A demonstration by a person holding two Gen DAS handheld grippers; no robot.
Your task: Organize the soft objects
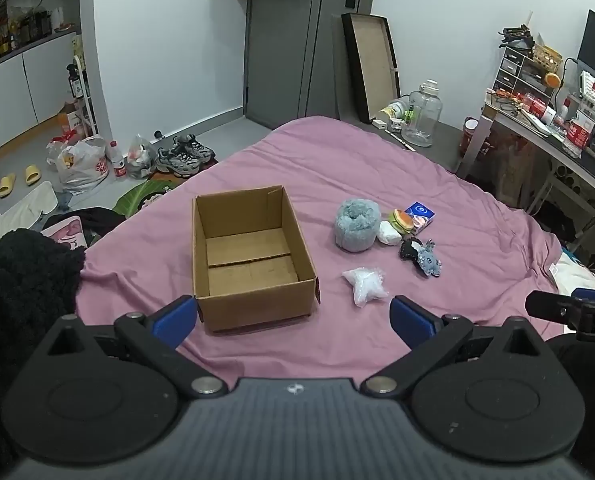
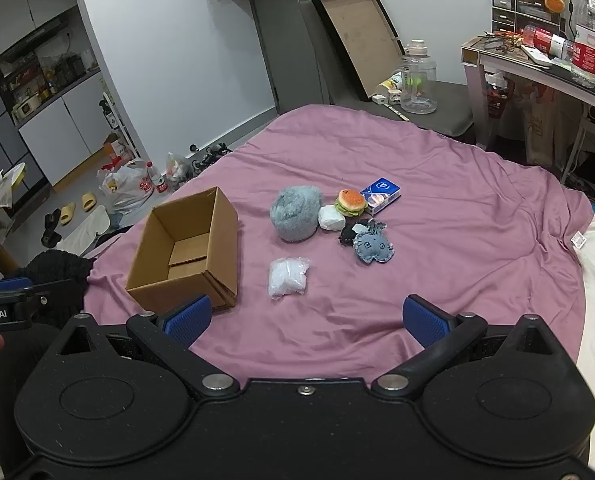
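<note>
An open empty cardboard box (image 1: 253,258) (image 2: 185,254) sits on the pink bed sheet (image 1: 337,168) (image 2: 437,184). To its right lie a fluffy grey-blue ball (image 1: 356,225) (image 2: 296,213), a white soft lump (image 1: 389,233) (image 2: 331,217), a burger plush (image 1: 402,220) (image 2: 351,201), a blue tissue pack (image 1: 420,215) (image 2: 380,195), a denim plush on a black one (image 1: 424,258) (image 2: 372,245), and a clear bag of white filling (image 1: 364,285) (image 2: 288,277). My left gripper (image 1: 293,320) is open and empty, just in front of the box. My right gripper (image 2: 307,320) is open and empty, short of the bag.
A black fuzzy garment (image 1: 21,280) (image 2: 59,270) lies at the bed's left edge. Shoes, bags and bottles litter the floor (image 1: 137,156). A cluttered desk (image 1: 557,128) (image 2: 545,60) stands at the right. A large clear jug (image 1: 421,114) (image 2: 417,80) stands beyond the bed.
</note>
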